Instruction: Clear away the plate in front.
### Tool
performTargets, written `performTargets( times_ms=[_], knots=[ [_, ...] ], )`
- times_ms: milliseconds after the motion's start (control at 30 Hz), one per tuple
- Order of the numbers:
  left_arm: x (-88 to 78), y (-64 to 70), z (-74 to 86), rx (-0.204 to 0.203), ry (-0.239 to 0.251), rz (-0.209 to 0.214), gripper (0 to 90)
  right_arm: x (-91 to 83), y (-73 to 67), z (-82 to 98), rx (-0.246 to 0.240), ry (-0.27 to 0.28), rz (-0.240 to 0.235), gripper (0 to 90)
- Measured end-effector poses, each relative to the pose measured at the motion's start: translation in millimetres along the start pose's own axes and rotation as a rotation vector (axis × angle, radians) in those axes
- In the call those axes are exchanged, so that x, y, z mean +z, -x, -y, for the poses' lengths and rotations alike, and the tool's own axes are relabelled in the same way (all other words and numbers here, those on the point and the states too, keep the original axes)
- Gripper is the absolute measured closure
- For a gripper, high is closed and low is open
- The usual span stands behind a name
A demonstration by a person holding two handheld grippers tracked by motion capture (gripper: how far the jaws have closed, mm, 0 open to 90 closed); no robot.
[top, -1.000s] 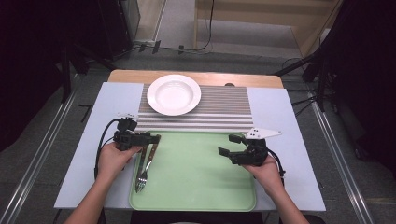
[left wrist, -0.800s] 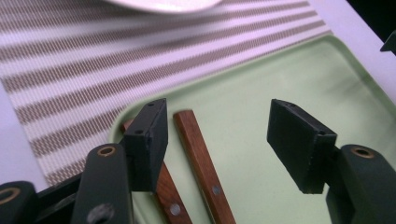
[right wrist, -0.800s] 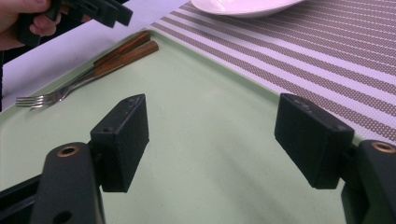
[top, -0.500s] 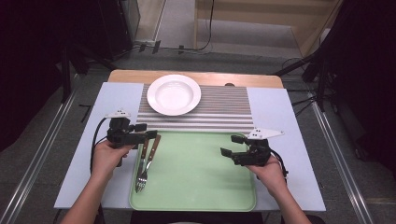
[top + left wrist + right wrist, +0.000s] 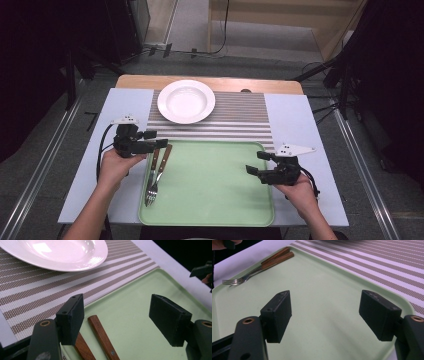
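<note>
A fork (image 5: 151, 187) and a second wooden-handled utensil lie side by side at the left edge of the green tray (image 5: 215, 200). Their wooden handles (image 5: 102, 336) point toward the striped placemat (image 5: 240, 115). My left gripper (image 5: 158, 139) hovers over the handle ends. Its jaws have just been opening and now stand wide (image 5: 117, 307) with nothing between them. My right gripper (image 5: 254, 162) is open too, empty, over the tray's right side (image 5: 324, 307). From there the fork (image 5: 237, 280) lies far across the tray (image 5: 317, 285).
A white plate (image 5: 186, 101) rests on the placemat behind the tray, close to the left gripper (image 5: 55, 252). The tray's rim (image 5: 160, 272) and the pale blue table cover (image 5: 300, 125) lie to the right. Dark floor and stands surround the table.
The left gripper's jaws have spread apart and it has drawn slightly back from the cutlery handles, which stay on the tray. The right gripper has drifted a little toward the person.
</note>
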State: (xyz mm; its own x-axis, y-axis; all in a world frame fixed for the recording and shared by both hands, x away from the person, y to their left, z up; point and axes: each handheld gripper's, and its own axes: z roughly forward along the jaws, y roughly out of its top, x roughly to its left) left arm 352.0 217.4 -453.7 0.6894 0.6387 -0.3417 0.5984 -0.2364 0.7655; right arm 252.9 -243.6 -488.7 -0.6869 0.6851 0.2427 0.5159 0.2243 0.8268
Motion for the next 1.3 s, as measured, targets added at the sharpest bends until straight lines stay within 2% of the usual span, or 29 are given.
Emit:
performTargets(
  times_ms=[67, 367, 633, 767, 900, 1100, 1300],
  knots=[
    [-0.5, 0.2, -0.8, -0.001, 0.009, -0.022, 28.1, -2.1, 0.8, 2.5, 0.003, 0.001, 0.006, 25.2],
    [-1.5, -6.7, -10.9, 0.001, -0.005, -0.024, 28.7, -7.0, 2.2, 17.0, 0.015, -0.007, 0.015, 25.2],
    [6.9, -15.0, -20.0, -0.008, -0.025, -0.039, 30.1, -15.1, 2.4, 25.8, 0.016, -0.003, 0.021, 25.2],
    [11.7, -20.2, -25.3, -0.031, -0.025, -0.046, 30.1, -14.5, 2.1, 27.7, 0.021, -0.010, 0.023, 25.2],
    [16.6, -30.6, -32.6, -0.038, -0.033, -0.050, 29.9, -12.4, 1.7, 28.9, 0.024, -0.014, 0.020, 25.2],
    [26.6, -49.6, -46.3, -0.082, -0.007, -0.063, 30.1, -11.5, 0.3, 29.5, 0.024, -0.004, 0.018, 25.2],
    [28.8, -60.4, -63.6, -0.064, -0.004, -0.102, 30.1, -12.7, 0.3, 30.8, 0.031, -0.008, 0.021, 25.2]
  ],
)
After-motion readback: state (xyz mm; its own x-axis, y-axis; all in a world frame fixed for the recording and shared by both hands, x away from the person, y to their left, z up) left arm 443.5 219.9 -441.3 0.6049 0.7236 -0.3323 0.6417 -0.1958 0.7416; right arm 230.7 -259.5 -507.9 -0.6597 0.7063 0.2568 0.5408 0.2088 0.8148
